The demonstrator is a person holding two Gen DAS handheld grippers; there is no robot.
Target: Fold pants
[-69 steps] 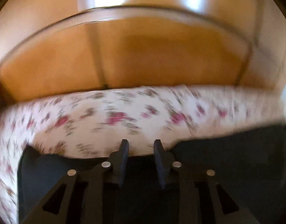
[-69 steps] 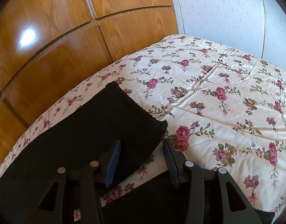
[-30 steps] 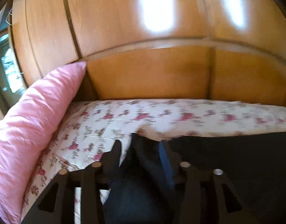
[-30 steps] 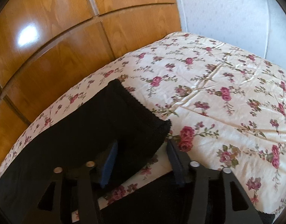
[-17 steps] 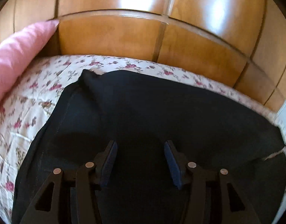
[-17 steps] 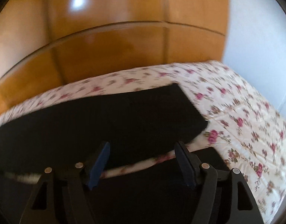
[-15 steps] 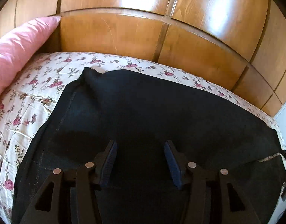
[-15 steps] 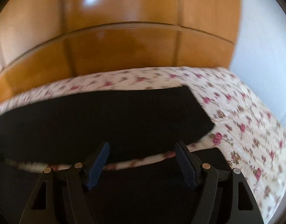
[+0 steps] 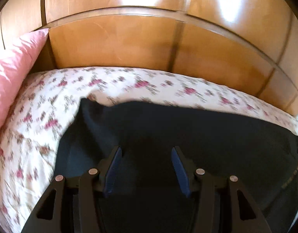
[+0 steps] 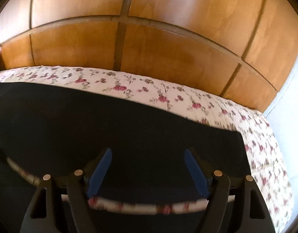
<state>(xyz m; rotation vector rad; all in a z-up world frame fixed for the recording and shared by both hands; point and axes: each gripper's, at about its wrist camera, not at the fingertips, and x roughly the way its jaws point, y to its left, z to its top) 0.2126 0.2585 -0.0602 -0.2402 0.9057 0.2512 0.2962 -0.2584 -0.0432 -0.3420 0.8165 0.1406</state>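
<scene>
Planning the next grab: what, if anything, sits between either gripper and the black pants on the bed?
Nothing visible does. The left gripper and the right gripper, its jaws opening, both hang directly over the black pants, with only open air between. The pink pillow lies off to the side.

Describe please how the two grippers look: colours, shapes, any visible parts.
Both the left gripper and the right gripper are black plastic, with two angular fingers lined with ribbed blue pads. Round silver pins sit at the finger joints, and triangular cut-outs pierce the outer arms. No cables or sleeves show.
</scene>
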